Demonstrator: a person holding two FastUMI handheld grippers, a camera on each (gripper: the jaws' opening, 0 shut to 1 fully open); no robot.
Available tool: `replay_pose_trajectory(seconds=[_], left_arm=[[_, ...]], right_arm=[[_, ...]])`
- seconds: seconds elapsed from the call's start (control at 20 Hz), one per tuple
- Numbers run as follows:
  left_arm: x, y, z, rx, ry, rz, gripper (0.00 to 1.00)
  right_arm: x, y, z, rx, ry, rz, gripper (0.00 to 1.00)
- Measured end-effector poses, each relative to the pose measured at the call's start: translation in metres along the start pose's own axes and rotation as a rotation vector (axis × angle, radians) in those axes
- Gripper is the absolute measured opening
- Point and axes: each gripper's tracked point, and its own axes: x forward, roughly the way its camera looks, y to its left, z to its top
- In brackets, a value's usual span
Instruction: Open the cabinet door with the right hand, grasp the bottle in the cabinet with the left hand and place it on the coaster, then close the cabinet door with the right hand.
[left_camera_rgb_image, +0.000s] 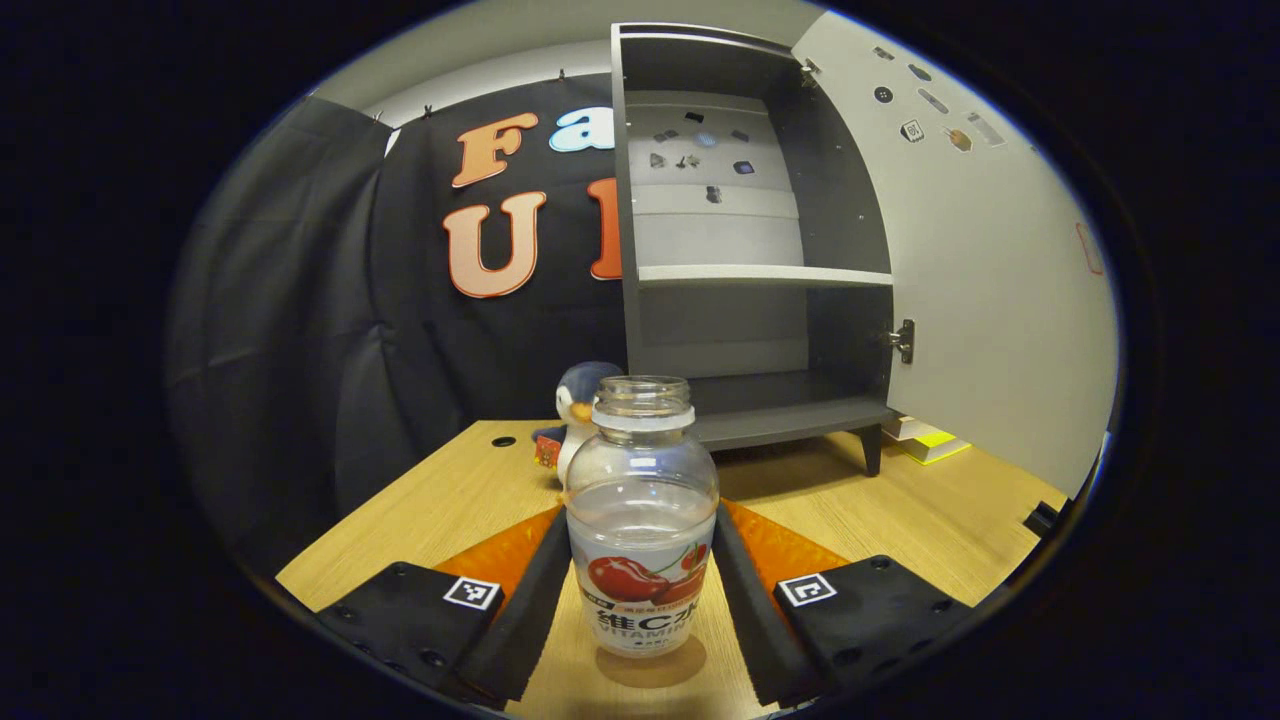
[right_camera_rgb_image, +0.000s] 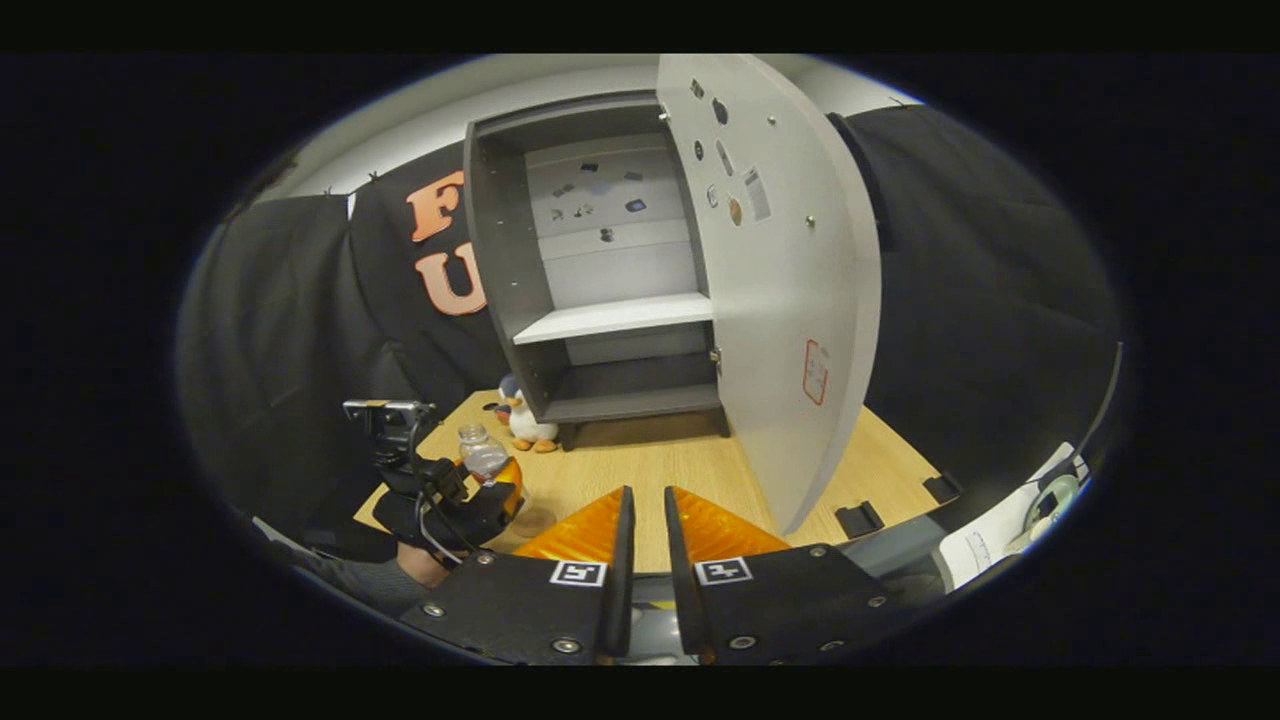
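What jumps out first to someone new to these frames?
The capless bottle with a cherry label, standing on the wooden table between the left gripper fingers. Behind it, the grey cabinet stands with its white door swung wide; a toy penguin sits at its foot.

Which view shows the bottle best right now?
Left gripper view: the bottle stands large and centred between the left gripper fingers, capless, its label facing the camera. In the right gripper view the bottle is small and far, partly hidden by that gripper.
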Motion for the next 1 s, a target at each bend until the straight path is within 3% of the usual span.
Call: replay_pose_trajectory(seconds=[0.4, 1.0], left_arm=[[0.003, -0.002, -0.045, -0.022, 0.077, 0.014, 0.86], [-0.009, -0.004, -0.046, -0.008, 0.074, 0.039, 0.87]], right_arm=[[0.02, 0.001, -0.017, -0.006, 0.068, 0.005, 0.19], [0.016, 0.0, -0.026, 0.014, 0.091, 0.024, 0.2]])
